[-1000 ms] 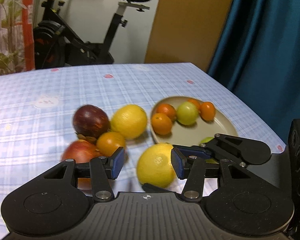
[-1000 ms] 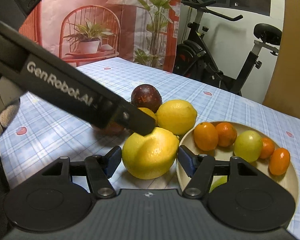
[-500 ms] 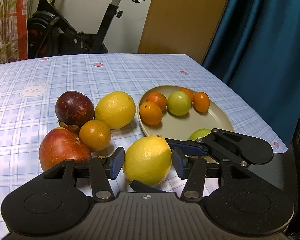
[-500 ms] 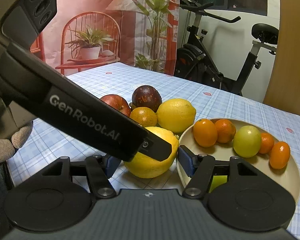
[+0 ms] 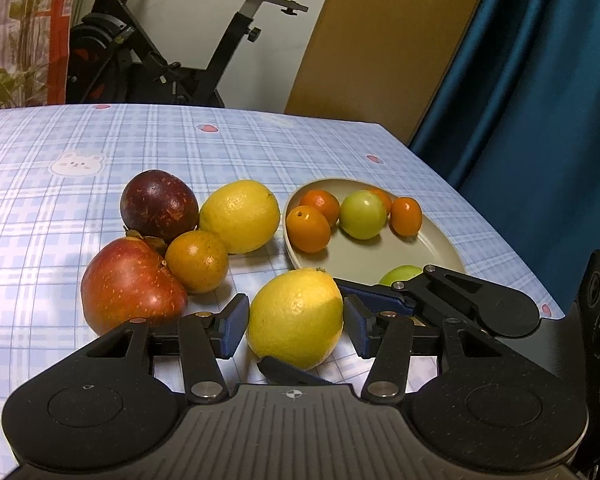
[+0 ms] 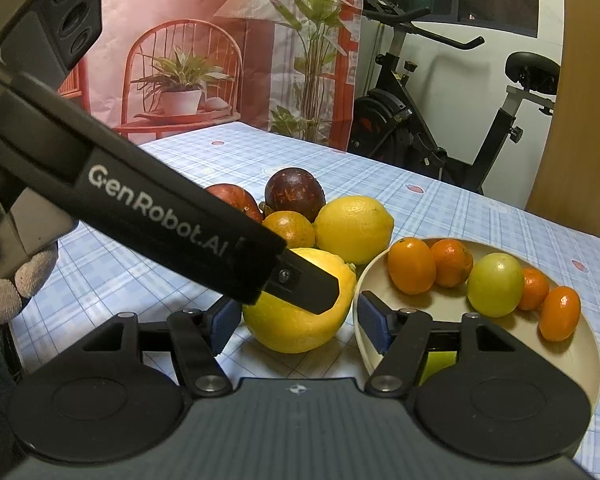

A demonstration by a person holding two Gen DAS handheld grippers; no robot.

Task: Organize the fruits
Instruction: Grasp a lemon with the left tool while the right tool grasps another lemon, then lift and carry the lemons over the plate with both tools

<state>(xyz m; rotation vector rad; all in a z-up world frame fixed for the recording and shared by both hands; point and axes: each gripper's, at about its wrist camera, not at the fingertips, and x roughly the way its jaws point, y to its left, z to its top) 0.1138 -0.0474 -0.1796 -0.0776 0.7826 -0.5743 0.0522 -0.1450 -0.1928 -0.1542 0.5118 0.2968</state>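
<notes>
A yellow lemon (image 5: 296, 316) lies on the checked tablecloth between the open fingers of my left gripper (image 5: 294, 326); the pads stand close beside it with small gaps. My right gripper (image 6: 294, 322) is open around the same lemon (image 6: 300, 316) from the other side, and its fingers cross the left wrist view (image 5: 440, 292). A second lemon (image 5: 240, 216), a small orange (image 5: 196, 260), a red apple (image 5: 132, 284) and a dark purple fruit (image 5: 158, 204) lie beside it. A beige plate (image 5: 432, 248) holds several small oranges and green fruits.
The left gripper's arm (image 6: 140, 200) crosses the right wrist view diagonally, held by a gloved hand (image 6: 4, 292). The table's right edge (image 5: 500, 232) runs next to a blue curtain. An exercise bike (image 5: 172, 60) stands behind the table.
The left gripper has come closer around the near lemon, which now sits centred between its fingers. The right gripper has stayed about the lemon, still open.
</notes>
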